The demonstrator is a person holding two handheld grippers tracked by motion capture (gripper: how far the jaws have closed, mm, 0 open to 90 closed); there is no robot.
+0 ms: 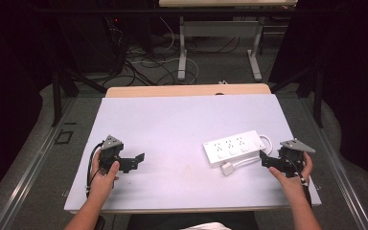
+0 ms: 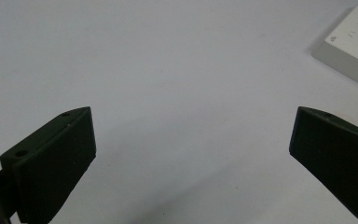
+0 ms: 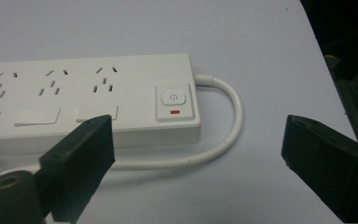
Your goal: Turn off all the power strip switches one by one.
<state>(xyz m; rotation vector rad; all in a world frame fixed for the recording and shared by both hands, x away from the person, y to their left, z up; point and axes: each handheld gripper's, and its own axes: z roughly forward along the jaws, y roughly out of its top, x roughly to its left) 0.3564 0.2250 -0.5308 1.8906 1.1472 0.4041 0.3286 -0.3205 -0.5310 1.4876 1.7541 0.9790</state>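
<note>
A white power strip (image 1: pixel 234 147) lies on the table right of centre, with its white cord (image 1: pixel 267 142) looping off its right end and a white plug (image 1: pixel 227 168) by its near edge. In the right gripper view the power strip (image 3: pixel 88 100) shows its sockets, a power button (image 3: pixel 173 99) with a red mark, and the cord (image 3: pixel 223 135) curling round in front. My right gripper (image 1: pixel 264 160) is just right of the strip, jaws wide and empty (image 3: pixel 196 154). My left gripper (image 1: pixel 138 160) rests at the table's left, open with nothing between its jaws (image 2: pixel 191 149); a corner of the power strip (image 2: pixel 352 51) shows far off.
The white table top (image 1: pixel 172 124) has a wooden strip along its far edge. Beyond it are table legs and cables on the floor (image 1: pixel 172 62). Dark curtains close in both sides. The person's forearms come in from the bottom.
</note>
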